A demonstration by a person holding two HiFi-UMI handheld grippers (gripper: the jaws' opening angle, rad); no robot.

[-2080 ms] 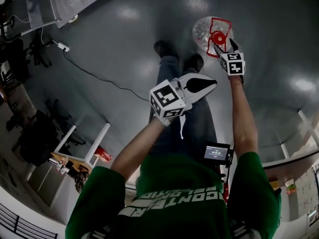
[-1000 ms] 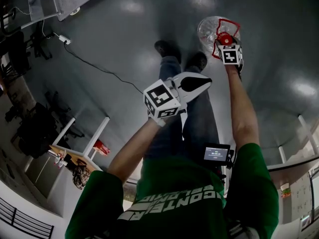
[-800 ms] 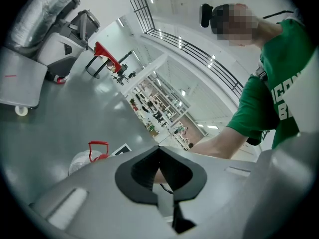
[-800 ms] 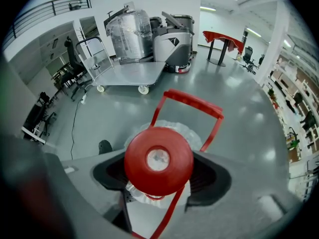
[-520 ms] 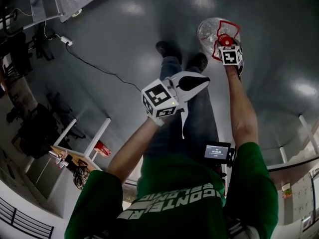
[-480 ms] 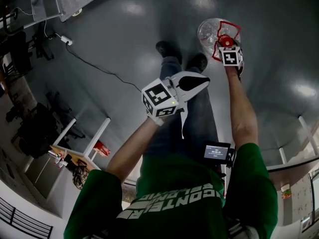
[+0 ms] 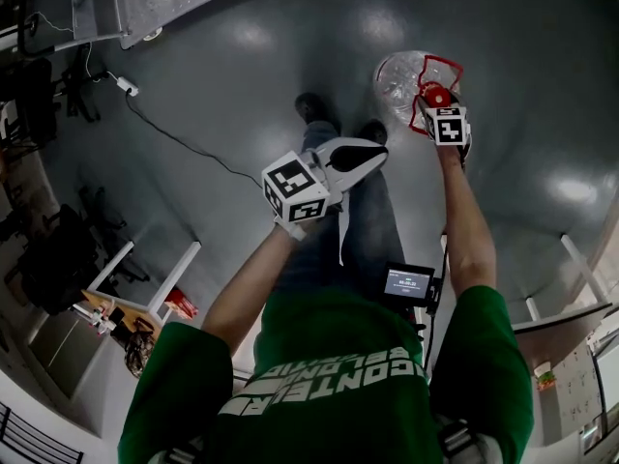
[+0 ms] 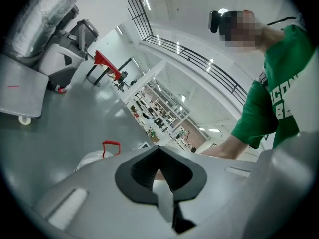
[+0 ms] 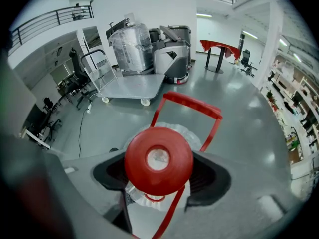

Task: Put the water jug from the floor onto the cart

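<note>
Right gripper [image 7: 435, 104] is now clamping the neck of the clear plastic, red-capped water jug [image 7: 399, 72] (earlier it was short of it); left gripper [image 7: 363, 153] is staying closed, empty.

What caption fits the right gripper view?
Right hand-held gripper clasps the water jug below its red cap; cart stands behind.

Left gripper [image 8: 159, 149] jaws closed, tips touching, nothing between them. Past the jaws at lower left, part of the water jug [image 8: 93, 159], clear body with red handle [image 8: 111, 147] up. Grey floor [image 8: 84, 113] beyond. Far left: flat cart [image 8: 17, 91] on a castor, wrapped load [image 8: 42, 11] on it, grey machine [image 8: 67, 54] beside. Red table [image 8: 105, 61] further back. Right edge: person's green sleeve [image 8: 259, 116], bare forearm [image 8: 224, 146] below it.
</note>
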